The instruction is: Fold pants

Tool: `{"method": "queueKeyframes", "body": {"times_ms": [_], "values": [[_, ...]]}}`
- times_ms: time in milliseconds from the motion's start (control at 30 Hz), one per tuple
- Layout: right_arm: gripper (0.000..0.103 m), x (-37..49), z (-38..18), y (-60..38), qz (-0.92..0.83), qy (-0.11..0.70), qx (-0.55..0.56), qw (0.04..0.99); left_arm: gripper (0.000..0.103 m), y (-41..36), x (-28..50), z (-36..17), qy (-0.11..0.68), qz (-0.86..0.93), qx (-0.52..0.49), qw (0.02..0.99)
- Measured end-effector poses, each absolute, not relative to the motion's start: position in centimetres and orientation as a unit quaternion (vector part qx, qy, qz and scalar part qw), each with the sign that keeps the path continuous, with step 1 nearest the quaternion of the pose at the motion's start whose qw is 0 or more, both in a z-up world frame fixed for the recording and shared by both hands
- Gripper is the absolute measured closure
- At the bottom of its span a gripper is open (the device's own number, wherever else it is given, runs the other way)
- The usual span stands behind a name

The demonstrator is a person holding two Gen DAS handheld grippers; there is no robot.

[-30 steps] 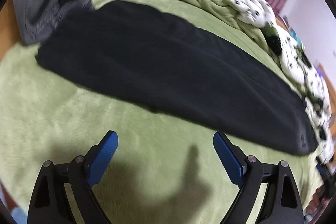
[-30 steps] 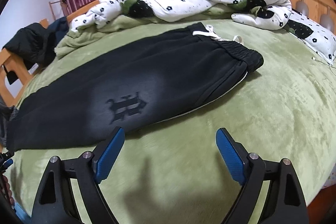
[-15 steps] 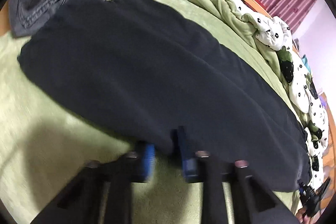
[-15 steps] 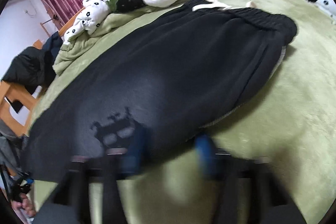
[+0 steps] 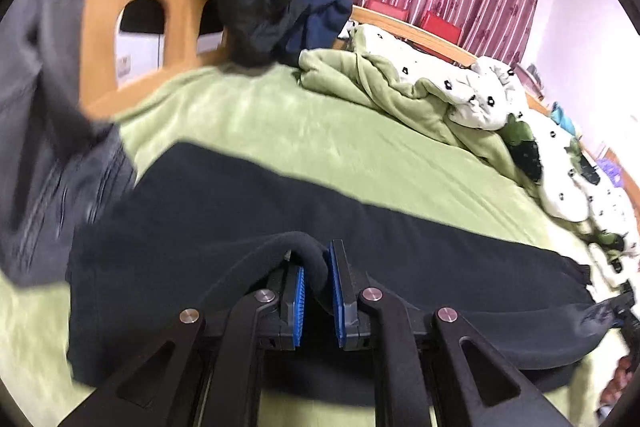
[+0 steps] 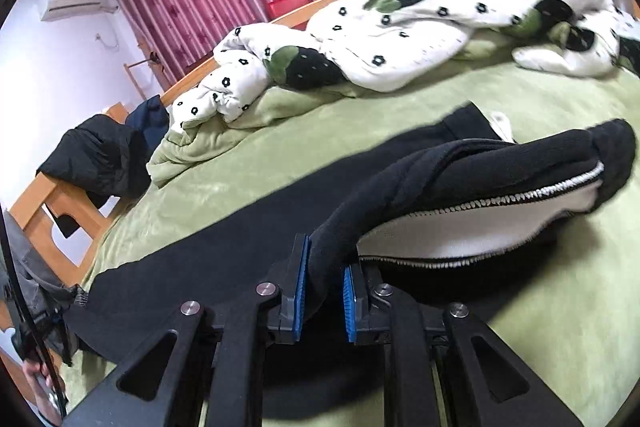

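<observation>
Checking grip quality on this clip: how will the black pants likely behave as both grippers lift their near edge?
Probably floppy: the black pants bunch into a soft roll between the right gripper pads as its jaws close, and drape from the left gripper. The thick white fleece lining suggests some weight, so the middle may sag. The plush green blanket may drag on them.

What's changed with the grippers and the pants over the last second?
Both grippers went from open above the blanket to clamping the pants' near edge: the left gripper is shut on the pants, the right gripper is closing on them and lifting, baring the white lining. The blanket and quilt stayed put.
</observation>
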State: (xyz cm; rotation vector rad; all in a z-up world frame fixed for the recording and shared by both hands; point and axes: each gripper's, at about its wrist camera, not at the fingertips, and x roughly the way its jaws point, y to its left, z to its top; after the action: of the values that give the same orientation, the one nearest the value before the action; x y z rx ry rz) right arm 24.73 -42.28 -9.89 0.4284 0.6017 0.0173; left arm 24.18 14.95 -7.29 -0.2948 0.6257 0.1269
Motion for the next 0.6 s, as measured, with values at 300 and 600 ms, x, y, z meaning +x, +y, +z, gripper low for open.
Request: {"method": "queueKeyframes", "body": {"times_ms": [300, 600], "values": [[0.088, 33.1, -12.5, -41.1, -0.015, 0.313, 0.167, 0.935, 0.091, 14.4, 33.6, -12.0, 0.351, 0.104, -0.125, 0.922], [0.078, 35.4, -17.0, -43.4, -0.020, 0.336, 0.251, 0.908, 0.082, 13.3, 35.6, -14.4, 0.377, 0.110, -0.095, 0.915]]}}
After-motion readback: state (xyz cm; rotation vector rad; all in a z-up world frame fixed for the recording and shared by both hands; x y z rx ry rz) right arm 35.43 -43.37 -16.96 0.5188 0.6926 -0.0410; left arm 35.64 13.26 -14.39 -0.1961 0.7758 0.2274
